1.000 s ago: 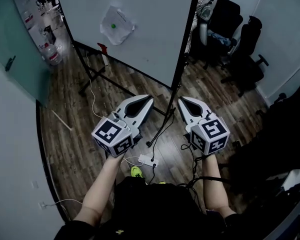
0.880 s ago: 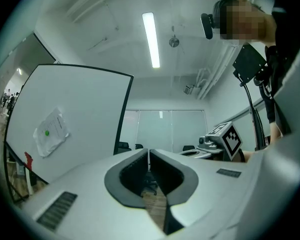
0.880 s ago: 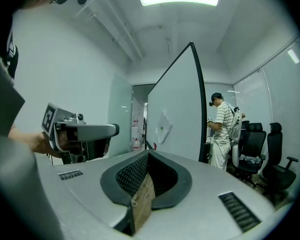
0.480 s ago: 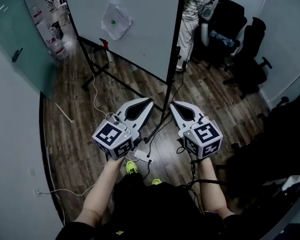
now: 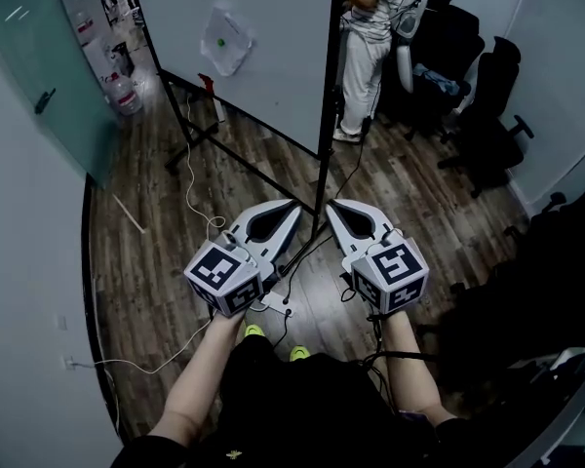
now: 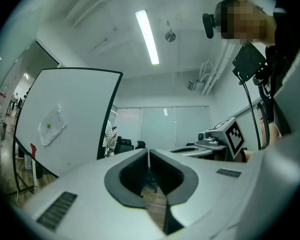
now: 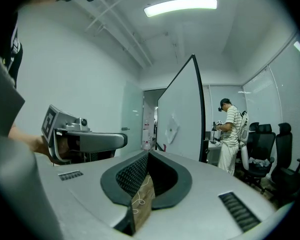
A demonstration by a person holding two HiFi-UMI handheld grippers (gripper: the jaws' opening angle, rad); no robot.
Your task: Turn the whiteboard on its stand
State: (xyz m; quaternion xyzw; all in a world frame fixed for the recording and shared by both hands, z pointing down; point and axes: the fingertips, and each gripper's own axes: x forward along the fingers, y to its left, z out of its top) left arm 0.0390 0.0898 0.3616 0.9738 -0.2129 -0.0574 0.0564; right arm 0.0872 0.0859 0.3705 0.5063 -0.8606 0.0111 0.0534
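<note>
The whiteboard (image 5: 273,57) stands ahead on the wooden floor, white in a black frame, with a sheet of paper (image 5: 224,39) pinned to it by a green magnet. Its right post (image 5: 326,115) runs down toward my hands. The board also shows in the left gripper view (image 6: 65,119) and edge-on in the right gripper view (image 7: 182,119). My left gripper (image 5: 293,206) and right gripper (image 5: 331,206) point at the post's foot, side by side, apart from the board. Both are shut with nothing between the jaws (image 6: 149,152) (image 7: 149,155).
A person in a striped shirt (image 5: 368,27) stands behind the board's right edge. Black office chairs (image 5: 468,96) fill the right side. A glass door (image 5: 34,76) and water bottles (image 5: 127,94) are at the left. Cables and a power strip (image 5: 273,306) lie by my feet.
The board's right edge has slid left in the head view, uncovering the person in the striped shirt behind it. Both grippers have drawn a little closer together, still shut.
</note>
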